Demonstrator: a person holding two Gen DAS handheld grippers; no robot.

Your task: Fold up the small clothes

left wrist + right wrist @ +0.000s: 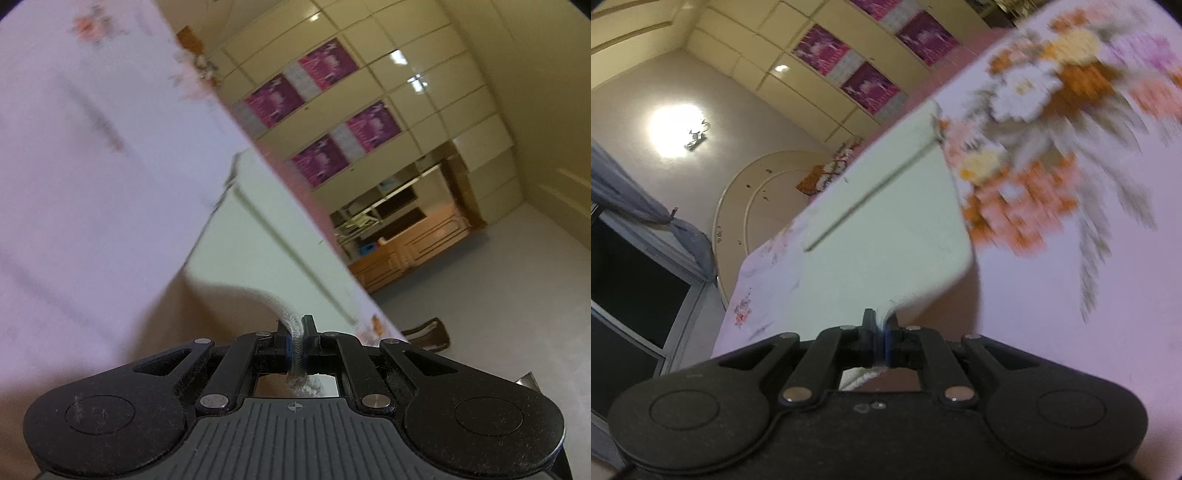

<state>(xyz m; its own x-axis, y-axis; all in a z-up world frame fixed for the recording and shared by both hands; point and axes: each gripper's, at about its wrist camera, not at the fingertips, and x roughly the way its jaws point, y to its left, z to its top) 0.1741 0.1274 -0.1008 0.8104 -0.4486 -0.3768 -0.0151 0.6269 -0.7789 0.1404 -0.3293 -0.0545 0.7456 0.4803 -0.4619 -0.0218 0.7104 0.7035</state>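
Under both cameras spreads your floral bedsheet (1071, 147), pink-white with orange and white flowers, covering the bed. On it lies the pale green garment (886, 221), its far part flat, its near edge lifted off the sheet. Your left gripper (299, 343) is pinching a ribbed, bunched corner of that garment, jaws pressed together on it. Your right gripper (881, 339) is clamped on the garment's other near corner
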